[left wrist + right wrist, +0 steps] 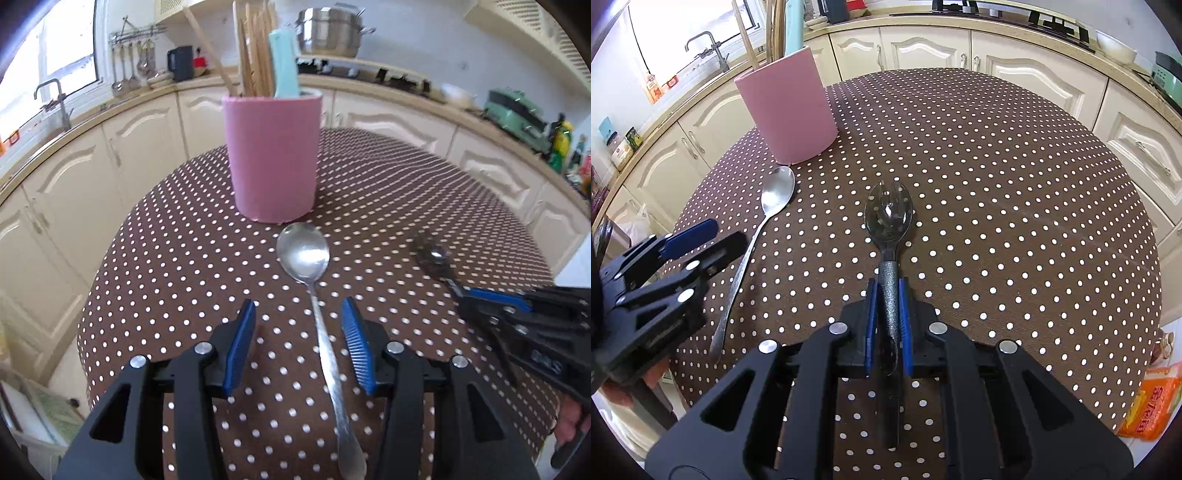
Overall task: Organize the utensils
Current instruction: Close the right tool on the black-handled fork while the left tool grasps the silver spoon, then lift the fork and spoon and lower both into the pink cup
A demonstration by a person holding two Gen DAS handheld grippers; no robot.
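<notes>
With right gripper [888, 295] jaws clenched on the black spork [889, 218]: silver spoon [303, 254] lengthwise between released left gripper [298, 343] jaws, bowl toward the pink holder [272, 155].

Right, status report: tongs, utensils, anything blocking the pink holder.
Right tongs shut on dark spork. Left tongs open, straddling silver spoon, not gripping. Spoon flat on dotted tablecloth, bowl just short of pink holder. Path clear.

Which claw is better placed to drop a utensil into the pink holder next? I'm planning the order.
Right. The right claw is already shut on the dark spork. The left claw is open, straddling the silver spoon on the table without gripping it. The pink holder stands just ahead.
</notes>
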